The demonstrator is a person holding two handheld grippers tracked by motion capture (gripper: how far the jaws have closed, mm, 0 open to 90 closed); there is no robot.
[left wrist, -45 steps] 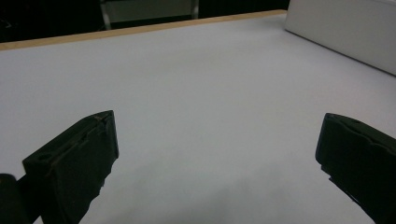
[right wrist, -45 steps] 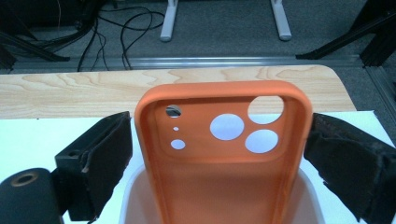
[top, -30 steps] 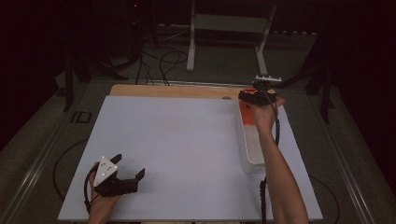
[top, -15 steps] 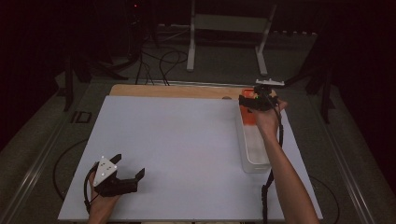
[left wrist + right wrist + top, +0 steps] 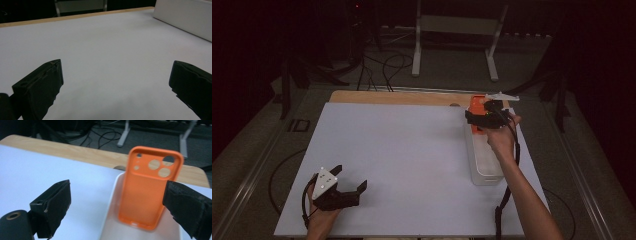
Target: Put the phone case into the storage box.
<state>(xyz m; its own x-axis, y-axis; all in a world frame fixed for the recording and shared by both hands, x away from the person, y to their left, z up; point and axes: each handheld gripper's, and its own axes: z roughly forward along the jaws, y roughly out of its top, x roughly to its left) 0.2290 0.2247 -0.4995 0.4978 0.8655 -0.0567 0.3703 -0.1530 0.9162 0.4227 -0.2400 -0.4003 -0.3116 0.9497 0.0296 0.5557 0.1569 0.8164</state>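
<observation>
At the upper right of the high view, the right gripper hangs over the far end of the white tray, and its jaws are spread wide, nothing between them; the orange phone case sits just ahead, in the centre right of the right gripper view, camera holes at its top, leaning in the tray's far end; the case lies between the two black jaws in that view, and whether either jaw touches it I can't tell; down at the lower left of the high view, the left gripper rests on the white table, well apart from the tray; its jaws gape open too, bare white surface between them in the left gripper view.
</observation>
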